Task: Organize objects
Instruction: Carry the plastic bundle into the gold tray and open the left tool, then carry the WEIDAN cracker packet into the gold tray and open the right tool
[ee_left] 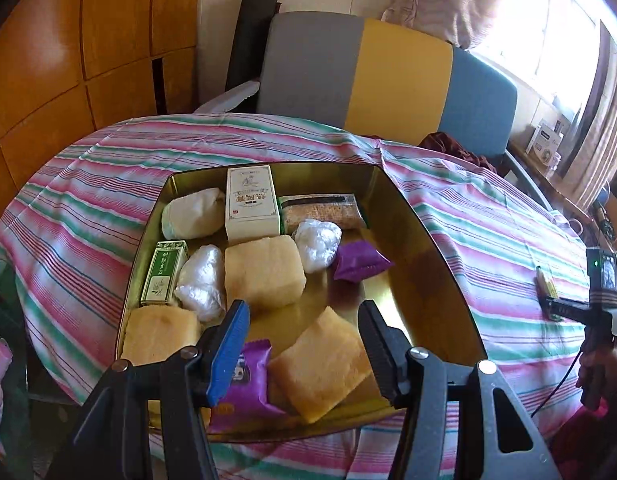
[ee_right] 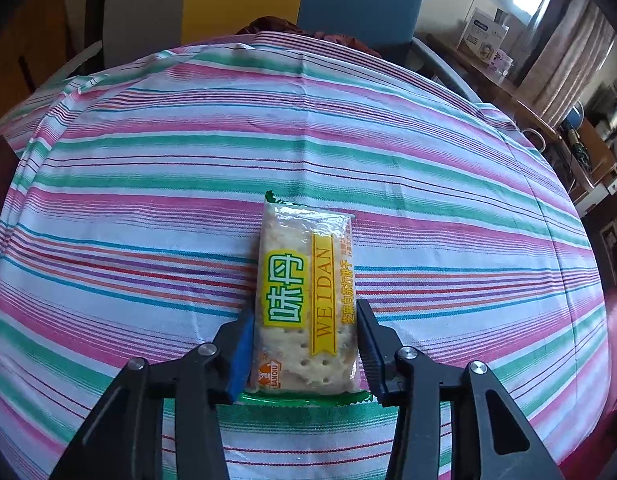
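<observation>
A gold tin tray (ee_left: pixel 420 216) sits on the striped tablecloth. It holds several snacks: yellow cakes (ee_left: pixel 262 270), white wrapped bundles (ee_left: pixel 200 278), a white box (ee_left: pixel 250 204), a green box (ee_left: pixel 164 268), purple packets (ee_left: pixel 358 260) and a cracker pack (ee_left: pixel 322 210). My left gripper (ee_left: pixel 303 308) hangs open over the tray's near end, above a yellow cake (ee_left: pixel 322 364), with nothing between its fingers. In the right wrist view a yellow-and-green cracker packet (ee_right: pixel 300 280) lies flat on the cloth. My right gripper (ee_right: pixel 304 312) straddles its near half, both pads against its long sides.
A grey, yellow and blue chair (ee_left: pixel 388 80) stands behind the table, with a dark red cloth (ee_left: pixel 456 148) on its seat. Wooden cabinets (ee_left: pixel 68 60) fill the left. A person's hand (ee_left: pixel 596 368) shows at the right edge. Shelves with boxes (ee_right: pixel 484 36) stand by the window.
</observation>
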`<state>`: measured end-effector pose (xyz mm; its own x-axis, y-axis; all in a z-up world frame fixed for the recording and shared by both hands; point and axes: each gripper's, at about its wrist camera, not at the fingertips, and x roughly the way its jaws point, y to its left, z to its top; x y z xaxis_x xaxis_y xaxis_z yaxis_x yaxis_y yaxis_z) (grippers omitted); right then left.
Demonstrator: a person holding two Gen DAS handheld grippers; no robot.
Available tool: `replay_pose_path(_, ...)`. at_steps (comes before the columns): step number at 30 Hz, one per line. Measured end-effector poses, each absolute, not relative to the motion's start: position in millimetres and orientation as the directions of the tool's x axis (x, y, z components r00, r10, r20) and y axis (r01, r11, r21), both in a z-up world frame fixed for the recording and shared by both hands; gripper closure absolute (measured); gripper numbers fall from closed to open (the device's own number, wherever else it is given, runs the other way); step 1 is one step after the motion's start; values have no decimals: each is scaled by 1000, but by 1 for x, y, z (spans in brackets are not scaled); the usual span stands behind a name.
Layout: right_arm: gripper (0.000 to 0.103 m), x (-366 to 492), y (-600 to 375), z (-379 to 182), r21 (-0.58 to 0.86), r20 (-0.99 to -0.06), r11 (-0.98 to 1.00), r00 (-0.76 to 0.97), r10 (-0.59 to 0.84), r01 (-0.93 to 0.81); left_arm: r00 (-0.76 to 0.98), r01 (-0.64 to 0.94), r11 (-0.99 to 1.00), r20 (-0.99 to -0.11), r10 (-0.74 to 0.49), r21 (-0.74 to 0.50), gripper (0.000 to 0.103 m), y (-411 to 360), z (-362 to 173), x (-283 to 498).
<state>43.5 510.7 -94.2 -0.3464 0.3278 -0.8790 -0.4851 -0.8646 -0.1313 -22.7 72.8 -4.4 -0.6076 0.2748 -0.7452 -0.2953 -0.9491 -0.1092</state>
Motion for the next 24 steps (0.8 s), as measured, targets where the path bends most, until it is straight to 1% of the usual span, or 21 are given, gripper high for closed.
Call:
replay_pose_path(8, 57, 50, 503, -92, -49, -897, -850, -351, 269, -525, -605, -297, -947, -743, 286, -122, 46, 67, -5, -16)
replay_pose_path(13, 56, 51, 489, -89, 57, -906, -851, -386, 177, -523, -613, -292, -950, -740, 277, -113, 46, 63, -5, -14)
replay_pose_path(19, 56, 44, 451, -83, 148, -895, -869, -438, 85, -471, -615, -282, -952, -739, 276, -120, 46, 56, -5, -14)
replay_pose_path(24, 56, 31, 404, -58, 189, -866, -910, -500, 23, -370, -615, -272, -954, -740, 272, -125, 46, 51, -7, -16)
